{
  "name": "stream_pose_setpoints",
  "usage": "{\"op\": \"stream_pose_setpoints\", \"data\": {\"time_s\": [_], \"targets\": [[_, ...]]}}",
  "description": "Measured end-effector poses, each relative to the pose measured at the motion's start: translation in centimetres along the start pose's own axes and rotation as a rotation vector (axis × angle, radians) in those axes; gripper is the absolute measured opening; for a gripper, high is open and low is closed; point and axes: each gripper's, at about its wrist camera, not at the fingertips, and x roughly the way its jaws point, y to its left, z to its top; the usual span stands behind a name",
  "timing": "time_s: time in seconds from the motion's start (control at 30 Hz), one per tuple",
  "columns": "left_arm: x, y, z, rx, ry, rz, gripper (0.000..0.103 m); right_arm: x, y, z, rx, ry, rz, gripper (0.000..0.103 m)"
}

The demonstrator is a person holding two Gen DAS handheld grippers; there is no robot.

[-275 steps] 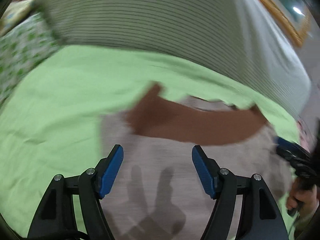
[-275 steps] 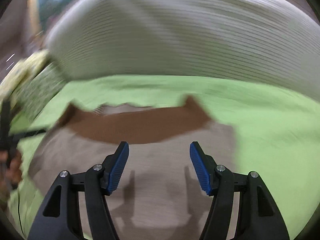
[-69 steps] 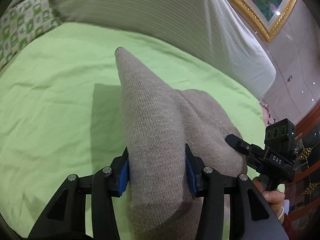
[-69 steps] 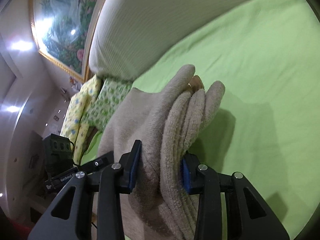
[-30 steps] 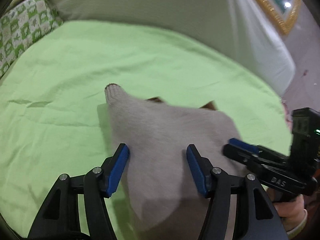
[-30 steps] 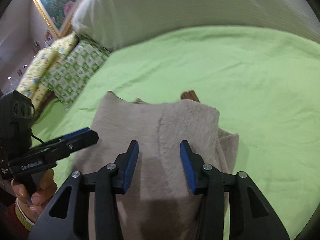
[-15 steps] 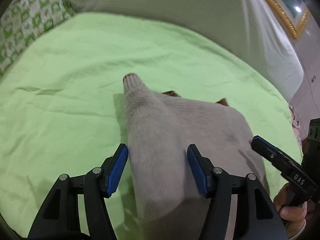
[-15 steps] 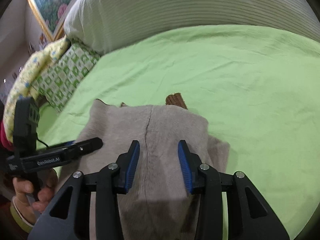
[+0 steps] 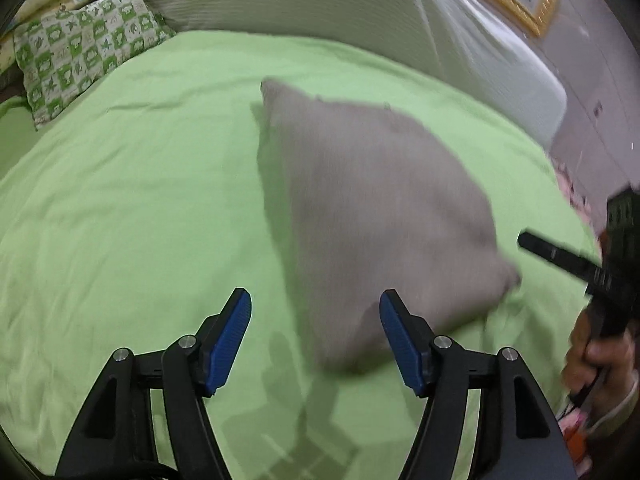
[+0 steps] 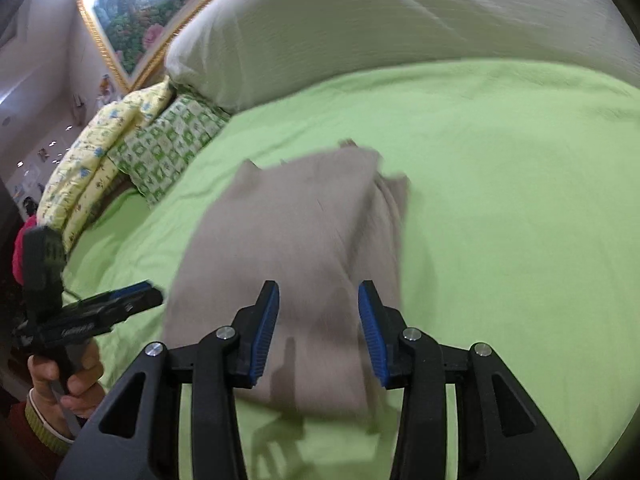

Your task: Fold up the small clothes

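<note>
**Folded grey garment released on green bed, both grippers drawn clear**

Nearest in the left wrist view, the left gripper is seen with its blue pads spread wide. Its jaws have just been opening further, and nothing is caught between them; only green sheet lies in the gap. In the right wrist view, the right gripper is seen with its pads parted more narrowly. The near edge of the cloth shows beyond the gap, but the pads are not pressed on it.

Just beyond both tools, the grey knitted garment is laid on the green bed sheet as a compact folded bundle. Extra layers are seen peeking out along its right edge in the right wrist view. The picture is blurred there, so the neatness of the fold cannot be judged exactly.

The step in hand is judged to be the release and withdrawal after the last fold. To do it well, the pads should be kept apart and drawn straight back, so that no layer is snagged or dragged open. The protruding edge might then be tucked level.

Farther off, a green patterned pillow and a large pale striped cushion are seen at the head of the bed, with a gilt-framed picture on the wall.
</note>
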Motion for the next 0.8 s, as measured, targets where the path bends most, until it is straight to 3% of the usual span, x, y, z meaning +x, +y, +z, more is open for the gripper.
{"op": "stream_pose_setpoints", "data": {"time_s": [0.17,0.3,0.43,0.6,0.63,0.7,0.77,0.8], "targets": [[-0.4,-0.1,-1.8,0.010,-0.015,0.012,0.067,0.1,-1.7,-2.9,0.101,0.040,-0.010,0.043],[0.4,-1.6,-2.4,0.099,-0.004,0.076,0.067,0.2,-1.7,-3.5,0.133,0.033,-0.001,0.043],[0.4,-3.0,-3.2,0.175,-0.001,0.038,0.067,0.0,-1.7,-3.6,0.167,0.018,0.007,0.043],[1.2,-2.4,-2.2,0.115,-0.013,0.063,0.064,0.2,-1.5,-3.7,0.165,0.020,0.002,0.043],[1.5,-2.2,-1.9,0.102,-0.012,0.066,0.061,0.2,-1.4,-3.7,0.164,0.022,0.000,0.044],[2.2,-1.8,-1.5,0.087,0.006,0.067,0.033,0.3,-1.2,-3.7,0.156,0.025,-0.002,0.044],[2.0,-1.4,-1.4,0.054,0.007,0.055,0.018,0.5,-0.9,-3.6,0.140,0.033,0.002,0.041],[1.7,-1.3,-1.4,0.046,-0.004,0.061,0.013,0.6,-0.8,-3.6,0.134,0.043,0.008,0.023]]}}
